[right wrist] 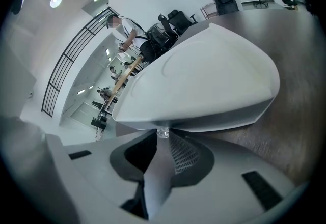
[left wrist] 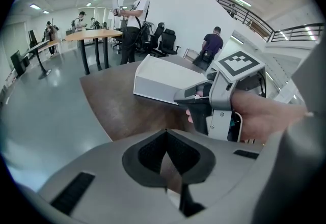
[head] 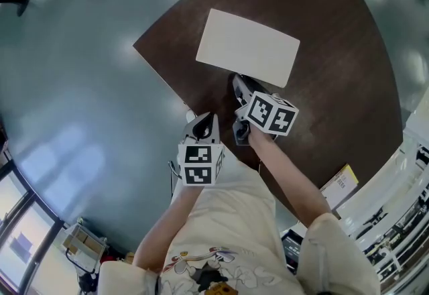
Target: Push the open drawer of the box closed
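Observation:
A flat white box [head: 248, 47] lies on the dark brown table [head: 335, 52]. My right gripper [head: 238, 80] is at the middle of its near side. In the right gripper view the box front [right wrist: 204, 80] fills the picture. A small clear knob [right wrist: 162, 133] sits right at the tips of my right gripper [right wrist: 160, 139], whose jaws are together. No drawer visibly sticks out. My left gripper [head: 206, 118] hangs over the table's near corner, apart from the box, shut and empty [left wrist: 165, 134]. From the left gripper view the box [left wrist: 163, 78] shows with the right gripper [left wrist: 186, 96] against it.
The table's edge [head: 157, 69] runs diagonally just left of the box, with grey floor [head: 80, 52] beyond. A yellow-labelled carton [head: 343, 183] lies on the floor at lower right. People [left wrist: 136, 19], desks [left wrist: 94, 37] and office chairs [left wrist: 165, 42] stand far behind the table.

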The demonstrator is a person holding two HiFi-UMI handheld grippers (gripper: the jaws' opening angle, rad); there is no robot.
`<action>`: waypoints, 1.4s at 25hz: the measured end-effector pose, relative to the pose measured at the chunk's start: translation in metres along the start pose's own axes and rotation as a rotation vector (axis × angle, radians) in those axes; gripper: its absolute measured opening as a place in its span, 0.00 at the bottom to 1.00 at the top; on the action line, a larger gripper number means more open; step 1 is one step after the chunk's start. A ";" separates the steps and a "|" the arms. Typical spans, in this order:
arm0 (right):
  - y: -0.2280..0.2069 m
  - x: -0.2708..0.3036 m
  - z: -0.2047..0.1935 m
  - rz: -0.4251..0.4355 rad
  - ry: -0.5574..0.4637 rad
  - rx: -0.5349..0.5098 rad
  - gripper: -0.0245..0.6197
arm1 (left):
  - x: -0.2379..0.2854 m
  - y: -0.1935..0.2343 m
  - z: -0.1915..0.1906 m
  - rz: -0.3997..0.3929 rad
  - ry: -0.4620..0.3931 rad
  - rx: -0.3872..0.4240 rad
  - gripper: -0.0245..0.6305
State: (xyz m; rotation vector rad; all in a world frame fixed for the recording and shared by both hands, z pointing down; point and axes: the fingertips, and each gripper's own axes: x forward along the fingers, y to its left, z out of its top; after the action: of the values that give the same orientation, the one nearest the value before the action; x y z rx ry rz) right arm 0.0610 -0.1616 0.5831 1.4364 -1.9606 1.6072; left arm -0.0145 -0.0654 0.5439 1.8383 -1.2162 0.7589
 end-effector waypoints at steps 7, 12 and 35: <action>0.000 -0.002 -0.002 0.015 0.020 0.041 0.16 | -0.005 -0.001 0.001 0.012 -0.007 -0.001 0.05; 0.004 -0.015 -0.007 0.034 0.035 0.040 0.16 | -0.013 -0.003 0.006 0.023 -0.017 0.006 0.05; 0.148 -0.112 -0.119 0.025 -0.090 -0.194 0.05 | -0.127 0.050 -0.034 -0.106 -0.119 0.132 0.05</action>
State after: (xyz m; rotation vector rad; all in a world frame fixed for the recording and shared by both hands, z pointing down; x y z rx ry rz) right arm -0.0449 -0.0139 0.4584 1.4353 -2.1256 1.3406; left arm -0.1093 0.0104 0.4721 2.0639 -1.1556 0.6931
